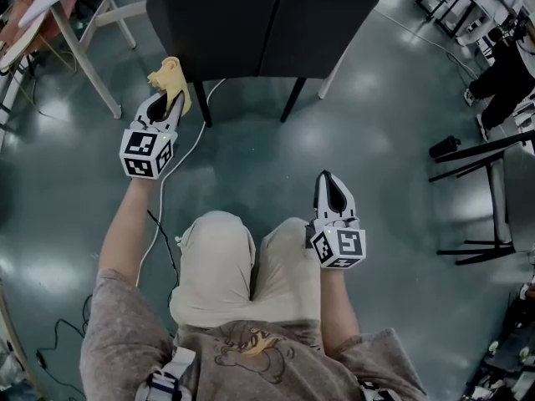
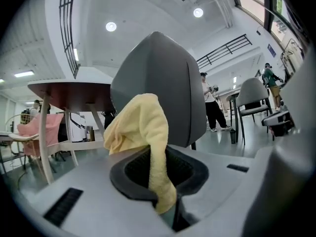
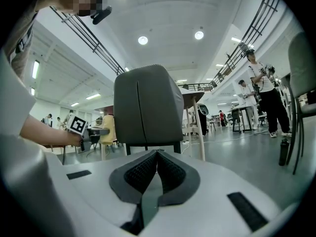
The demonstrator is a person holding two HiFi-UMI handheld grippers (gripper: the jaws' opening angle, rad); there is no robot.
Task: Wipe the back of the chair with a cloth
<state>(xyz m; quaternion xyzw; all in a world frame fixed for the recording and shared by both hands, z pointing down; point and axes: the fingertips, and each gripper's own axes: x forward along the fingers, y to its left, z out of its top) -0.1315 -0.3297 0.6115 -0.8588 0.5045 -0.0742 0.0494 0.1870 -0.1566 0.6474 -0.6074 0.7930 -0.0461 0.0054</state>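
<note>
A dark grey chair (image 1: 259, 23) stands ahead of me with its back (image 2: 158, 83) facing me; the right gripper view shows the chair back (image 3: 145, 107) too. My left gripper (image 1: 170, 98) is shut on a yellow cloth (image 1: 170, 78), held a short way left of the chair's near left leg and apart from the back. In the left gripper view the yellow cloth (image 2: 143, 132) bunches up above the pinched jaws. My right gripper (image 1: 330, 182) hangs lower, over my right thigh, shut with nothing in it. The left gripper (image 3: 94, 131) and cloth show at the left of the right gripper view.
A white-legged table (image 1: 75, 23) stands at the left. A white cable (image 1: 180, 161) runs over the floor toward the chair. A black frame chair (image 1: 485, 190) stands at the right, and people (image 3: 261, 88) are farther off. My knees (image 1: 251, 249) are below.
</note>
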